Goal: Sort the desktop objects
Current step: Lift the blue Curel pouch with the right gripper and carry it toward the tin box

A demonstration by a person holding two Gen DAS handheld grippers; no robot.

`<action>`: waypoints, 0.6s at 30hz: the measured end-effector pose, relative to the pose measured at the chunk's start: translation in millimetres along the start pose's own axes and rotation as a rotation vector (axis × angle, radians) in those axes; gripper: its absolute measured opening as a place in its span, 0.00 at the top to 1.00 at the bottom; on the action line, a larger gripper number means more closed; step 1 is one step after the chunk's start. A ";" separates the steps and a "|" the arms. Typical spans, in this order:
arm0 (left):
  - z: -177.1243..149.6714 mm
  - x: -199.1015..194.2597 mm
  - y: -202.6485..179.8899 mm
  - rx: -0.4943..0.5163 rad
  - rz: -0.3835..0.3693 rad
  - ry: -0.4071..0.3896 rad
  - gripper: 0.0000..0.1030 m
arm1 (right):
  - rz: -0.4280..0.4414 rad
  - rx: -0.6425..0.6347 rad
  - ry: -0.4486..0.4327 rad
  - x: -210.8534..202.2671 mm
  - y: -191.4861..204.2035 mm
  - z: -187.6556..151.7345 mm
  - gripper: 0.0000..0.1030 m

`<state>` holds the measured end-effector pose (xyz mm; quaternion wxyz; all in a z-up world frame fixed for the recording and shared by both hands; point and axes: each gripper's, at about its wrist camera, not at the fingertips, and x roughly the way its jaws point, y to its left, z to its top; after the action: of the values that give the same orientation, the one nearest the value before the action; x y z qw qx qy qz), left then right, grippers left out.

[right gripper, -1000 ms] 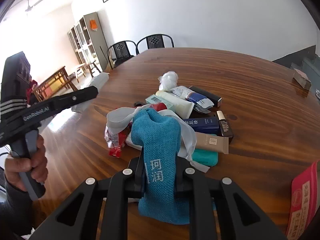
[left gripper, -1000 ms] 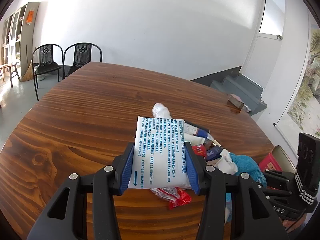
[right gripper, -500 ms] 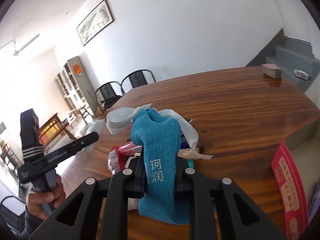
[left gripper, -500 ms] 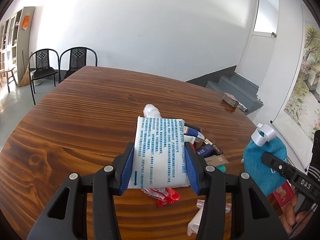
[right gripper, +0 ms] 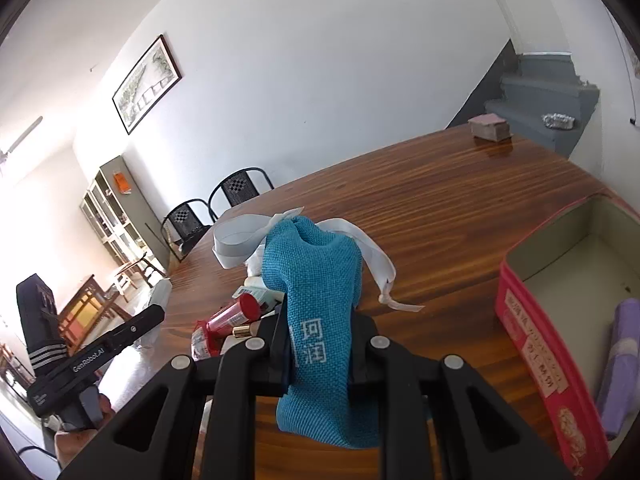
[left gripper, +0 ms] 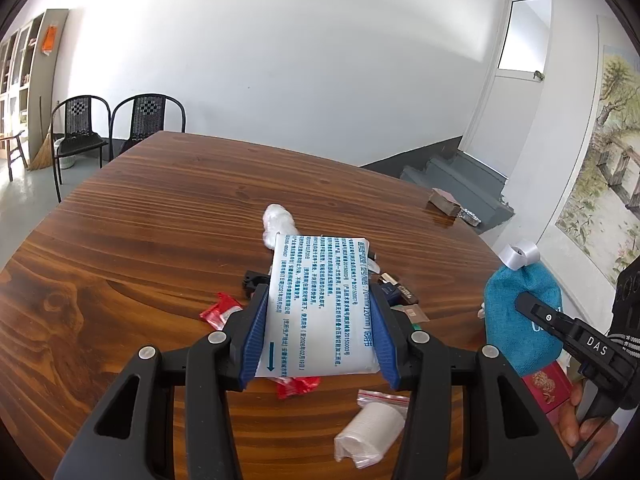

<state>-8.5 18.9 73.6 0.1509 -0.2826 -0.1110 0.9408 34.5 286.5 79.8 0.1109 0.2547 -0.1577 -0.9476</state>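
Observation:
My left gripper (left gripper: 318, 312) is shut on a white packet with blue print (left gripper: 320, 300) and holds it above the wooden table (left gripper: 160, 232). My right gripper (right gripper: 318, 332) is shut on a teal knitted pouch (right gripper: 320, 304) with a white ribbon and holds it above the table; the pouch also shows in the left wrist view (left gripper: 520, 312). Beside it on the right stands an open red box (right gripper: 532, 344) with a purple item (right gripper: 618, 364) inside. Tubes and small boxes (left gripper: 400, 296) lie on the table under the packet.
Red wrappers (left gripper: 218, 312), a white crumpled bag (left gripper: 278, 218) and a clear zip bag with white contents (left gripper: 370, 428) lie on the table. A brown block (left gripper: 444, 202) sits at the far right edge. Two black chairs (left gripper: 116, 128) stand beyond the far end.
My right gripper has lifted the teal pouch off the pile and carried it right, next to the red box. My left gripper keeps hold of the packet, drawn back slightly.

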 end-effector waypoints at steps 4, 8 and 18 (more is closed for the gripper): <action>-2.0 -2.4 -9.9 0.014 0.001 -0.015 0.51 | 0.010 -0.026 0.017 1.7 6.1 -6.4 0.80; -4.6 4.4 -17.9 0.013 -0.007 0.000 0.51 | 0.029 -0.071 0.040 5.2 16.3 -15.0 0.80; -9.5 9.6 -52.6 0.056 -0.055 -0.008 0.51 | 0.037 -0.063 -0.005 -8.6 9.6 -9.3 0.80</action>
<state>0.9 72.4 76.6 0.1843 -0.2711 -0.0930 0.9401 47.8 277.9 79.4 0.1359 0.2455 -0.1327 -0.9506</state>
